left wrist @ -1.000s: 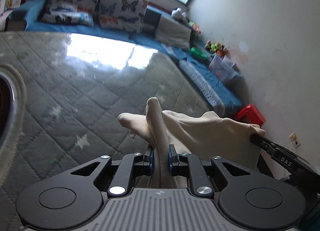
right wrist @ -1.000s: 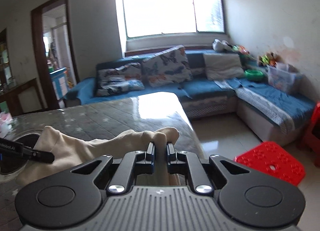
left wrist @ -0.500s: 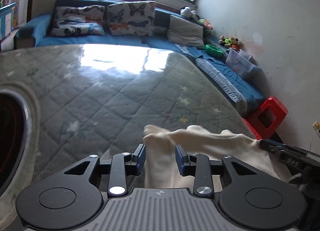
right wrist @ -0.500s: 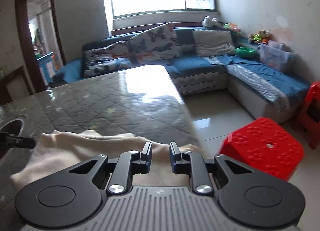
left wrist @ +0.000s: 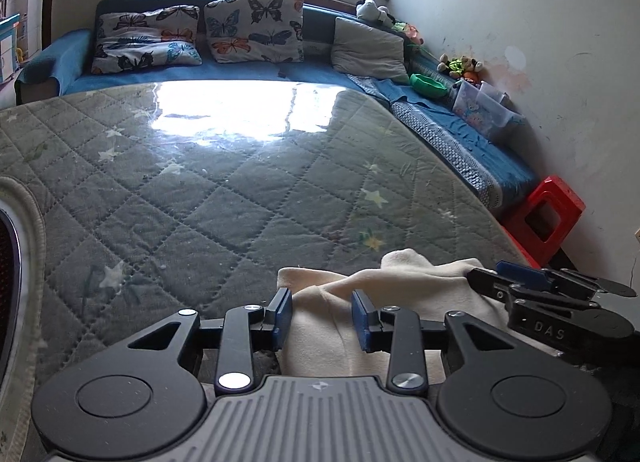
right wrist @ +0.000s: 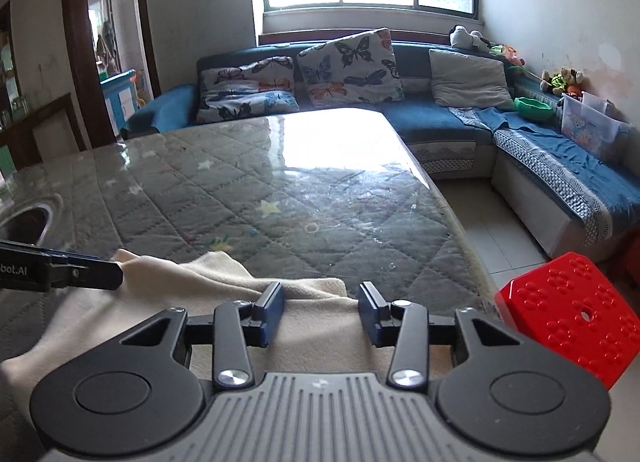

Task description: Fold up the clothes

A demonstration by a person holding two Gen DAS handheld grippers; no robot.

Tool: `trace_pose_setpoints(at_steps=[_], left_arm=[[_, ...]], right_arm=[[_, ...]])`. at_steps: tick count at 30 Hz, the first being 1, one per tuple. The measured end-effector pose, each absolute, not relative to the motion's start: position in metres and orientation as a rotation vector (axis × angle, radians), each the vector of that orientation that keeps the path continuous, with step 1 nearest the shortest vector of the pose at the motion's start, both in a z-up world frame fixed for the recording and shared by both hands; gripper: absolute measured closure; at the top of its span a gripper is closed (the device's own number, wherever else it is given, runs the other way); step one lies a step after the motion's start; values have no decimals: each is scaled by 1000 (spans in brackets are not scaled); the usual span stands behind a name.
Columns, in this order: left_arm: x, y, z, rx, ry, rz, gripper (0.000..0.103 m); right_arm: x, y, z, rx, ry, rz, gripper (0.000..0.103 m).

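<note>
Left wrist view: the left tool (left wrist: 322, 313) is seen released, its jaws parted over the cream garment (left wrist: 384, 286), which lies at the near right corner of the quilted worktop (left wrist: 224, 198). The right tool (right wrist: 321, 309) has just been opening; cloth lies between its jaws but is not pressed.

Risks noted:
- The garment's edge at 3 o'clock sits close to the worktop's rim above the red stool (right wrist: 568, 302); a slide off the glossy cover is judged possible.
- The fold at 12 o'clock is bunched and may spring open once left.

Not established: the garment's type, its near portion hidden beneath both tools, and whether the fold is even.
</note>
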State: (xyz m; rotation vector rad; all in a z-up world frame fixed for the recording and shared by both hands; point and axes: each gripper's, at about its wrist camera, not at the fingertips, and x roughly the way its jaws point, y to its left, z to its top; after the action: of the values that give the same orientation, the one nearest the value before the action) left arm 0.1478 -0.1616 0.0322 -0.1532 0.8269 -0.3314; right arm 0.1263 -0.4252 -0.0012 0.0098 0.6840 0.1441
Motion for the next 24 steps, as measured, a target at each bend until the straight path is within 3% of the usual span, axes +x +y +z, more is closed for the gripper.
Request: trace_pose_setpoints(at_steps=[14,24], left_arm=[[142,-164,34,-125,809,-320,65],[108,-164,43,-77,778,-331,49]], right_arm=[[118,-399,5,-73,669,185,53],[63,-387,13,-121,677,254,43]])
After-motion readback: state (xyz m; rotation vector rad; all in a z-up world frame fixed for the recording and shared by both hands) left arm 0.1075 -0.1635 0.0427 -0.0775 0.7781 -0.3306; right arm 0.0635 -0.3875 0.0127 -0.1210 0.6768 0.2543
